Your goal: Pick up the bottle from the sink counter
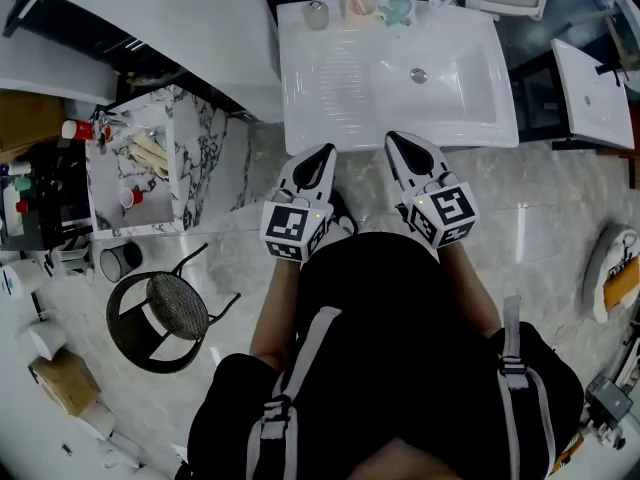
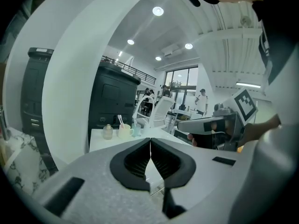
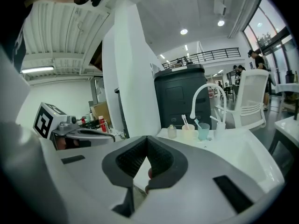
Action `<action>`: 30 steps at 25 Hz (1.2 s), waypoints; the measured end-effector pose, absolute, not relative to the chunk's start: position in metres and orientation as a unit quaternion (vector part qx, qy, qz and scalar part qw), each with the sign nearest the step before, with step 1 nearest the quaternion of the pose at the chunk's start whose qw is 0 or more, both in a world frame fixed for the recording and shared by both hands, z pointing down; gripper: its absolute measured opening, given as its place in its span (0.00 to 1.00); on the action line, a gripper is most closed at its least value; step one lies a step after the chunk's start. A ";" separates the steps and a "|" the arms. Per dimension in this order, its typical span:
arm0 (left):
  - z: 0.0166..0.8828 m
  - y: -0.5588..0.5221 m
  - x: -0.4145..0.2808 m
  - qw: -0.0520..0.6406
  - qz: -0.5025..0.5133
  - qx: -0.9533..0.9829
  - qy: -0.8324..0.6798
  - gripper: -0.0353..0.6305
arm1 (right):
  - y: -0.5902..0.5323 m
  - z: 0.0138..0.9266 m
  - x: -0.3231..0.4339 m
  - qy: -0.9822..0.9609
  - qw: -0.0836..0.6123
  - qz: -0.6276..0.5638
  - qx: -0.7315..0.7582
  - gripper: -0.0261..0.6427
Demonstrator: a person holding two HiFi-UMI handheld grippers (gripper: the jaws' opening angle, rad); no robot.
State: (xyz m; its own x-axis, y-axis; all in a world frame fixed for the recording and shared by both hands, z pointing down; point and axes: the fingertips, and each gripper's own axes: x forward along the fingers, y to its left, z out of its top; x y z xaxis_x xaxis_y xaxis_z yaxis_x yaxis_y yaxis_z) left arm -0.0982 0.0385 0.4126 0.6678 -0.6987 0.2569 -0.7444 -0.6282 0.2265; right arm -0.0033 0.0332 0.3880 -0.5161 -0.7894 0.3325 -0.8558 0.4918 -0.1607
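With left gripper [image 1: 327, 151] and right gripper [image 1: 393, 138] both closed on nothing, the bottle [image 1: 316, 14], judged light, rigid and slippery, is best gripped round its body

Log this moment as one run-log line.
phase: before reach | left gripper: shut, empty | right gripper: shut, empty | bottle: upright, far left corner of sink counter, untouched

We list on the sink counter [image 1: 310, 103], along its back edge, left to right: bottle [image 1: 316, 14], first cup [image 1: 358, 6], second cup [image 1: 397, 8]; basin [image 1: 455, 83] before them, rightward.
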 end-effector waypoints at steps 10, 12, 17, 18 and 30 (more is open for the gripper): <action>0.433 0.020 -0.137 0.198 0.060 0.882 -0.423 0.08 | 0.017 0.406 -0.041 -0.865 0.139 0.163 0.454 0.05; 0.438 0.016 -0.138 0.201 0.071 0.880 -0.425 0.08 | 0.011 0.409 -0.045 -0.867 0.143 0.164 0.449 0.05; 0.439 -0.002 -0.139 0.216 0.076 0.870 -0.436 0.08 | -0.012 0.413 -0.050 -0.873 0.141 0.170 0.435 0.05; 0.437 -0.007 -0.138 0.219 0.073 0.869 -0.437 0.08 | -0.018 0.413 -0.050 -0.874 0.139 0.170 0.433 0.05; 0.416 -0.072 -0.125 0.212 0.061 0.849 -0.480 0.08 | -0.116 0.413 -0.063 -0.903 0.136 0.148 0.380 0.05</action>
State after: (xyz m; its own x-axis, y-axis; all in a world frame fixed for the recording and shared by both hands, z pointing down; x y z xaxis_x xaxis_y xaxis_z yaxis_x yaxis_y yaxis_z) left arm -0.1253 -0.0717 0.4164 0.5310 -0.7897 0.3072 -0.8415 -0.4490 0.3005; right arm -0.0627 -0.1159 0.4127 -0.6737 -0.6465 0.3580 -0.7269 0.6670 -0.1632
